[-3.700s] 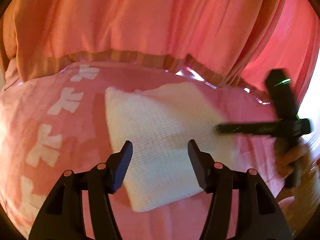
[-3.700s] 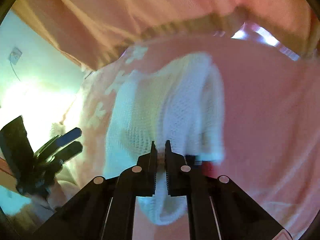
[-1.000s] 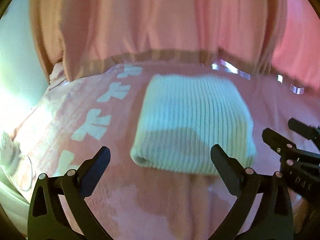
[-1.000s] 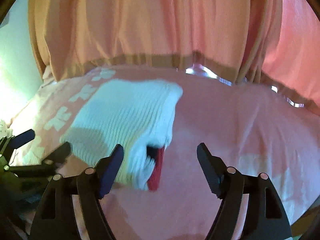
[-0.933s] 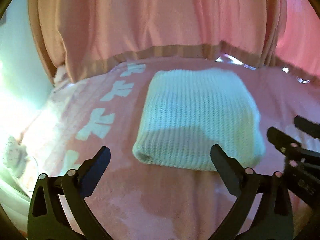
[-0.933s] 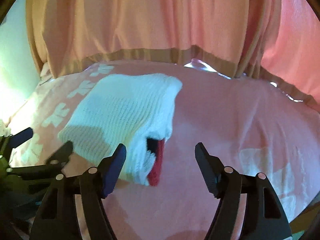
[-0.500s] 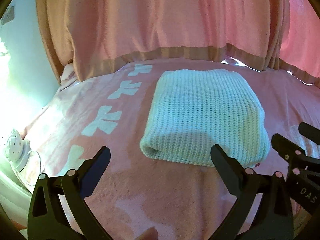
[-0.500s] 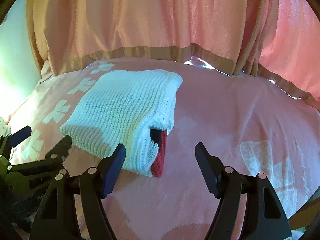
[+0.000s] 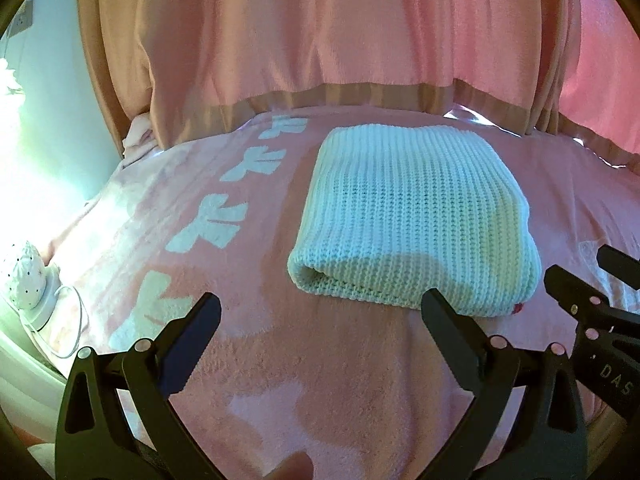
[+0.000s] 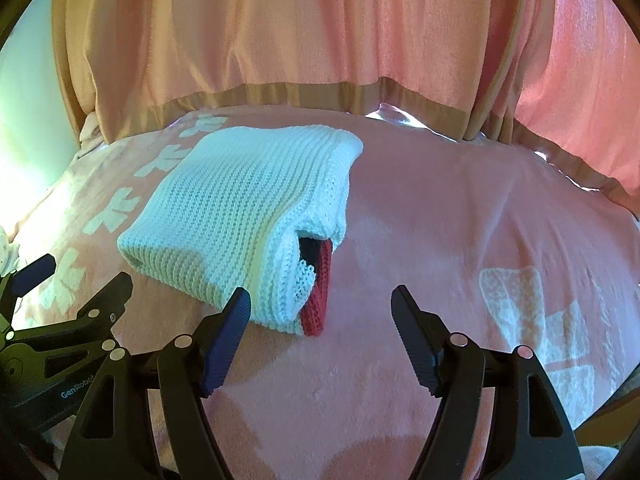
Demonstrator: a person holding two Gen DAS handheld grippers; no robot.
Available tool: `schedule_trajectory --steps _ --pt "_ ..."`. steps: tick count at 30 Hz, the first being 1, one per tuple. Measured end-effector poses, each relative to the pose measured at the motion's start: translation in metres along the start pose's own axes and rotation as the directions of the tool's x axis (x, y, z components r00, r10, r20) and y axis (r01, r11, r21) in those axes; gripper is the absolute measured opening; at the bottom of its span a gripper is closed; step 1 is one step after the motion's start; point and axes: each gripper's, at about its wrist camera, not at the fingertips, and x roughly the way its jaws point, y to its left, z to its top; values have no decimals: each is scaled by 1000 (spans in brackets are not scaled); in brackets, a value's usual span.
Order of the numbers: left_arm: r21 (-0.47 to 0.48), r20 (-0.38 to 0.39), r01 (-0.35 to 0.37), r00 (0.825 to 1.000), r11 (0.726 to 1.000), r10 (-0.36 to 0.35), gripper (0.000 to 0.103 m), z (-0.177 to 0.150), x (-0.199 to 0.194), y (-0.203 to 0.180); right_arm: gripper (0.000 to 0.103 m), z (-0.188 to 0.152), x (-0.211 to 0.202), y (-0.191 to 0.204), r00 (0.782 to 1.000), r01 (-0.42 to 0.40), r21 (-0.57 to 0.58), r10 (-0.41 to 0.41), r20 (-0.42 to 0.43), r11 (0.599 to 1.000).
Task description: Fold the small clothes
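Both wrist cameras look forward and down, close over the pink blanket [image 9: 320,380]. Both views share the folded white knit [image 9: 412,216], seen from left and right.

A home bedroom: a bed under a pink blanket [image 9: 340,380] with white bows, pink curtains [image 9: 320,32] behind it.

"das" on the right tool [image 9: 576,264], "genrobot" cut off on the left tool [image 10: 76,280]
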Motion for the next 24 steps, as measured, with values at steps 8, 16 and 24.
schedule_trajectory --steps 8,16,24 --pt "17 -1 -5 1000 1000 5 98 -1 1 -4 71 -2 1 3 1000 8 -1 -8 -3 1000" --pt "22 -1 -13 1000 1000 13 98 -2 2 -4 72 -4 3 3 1000 13 4 -13 -5 1000" --pt "11 -10 -17 1000 1000 17 98 -1 4 -1 72 -4 4 3 1000 13 2 -13 -6 1000"
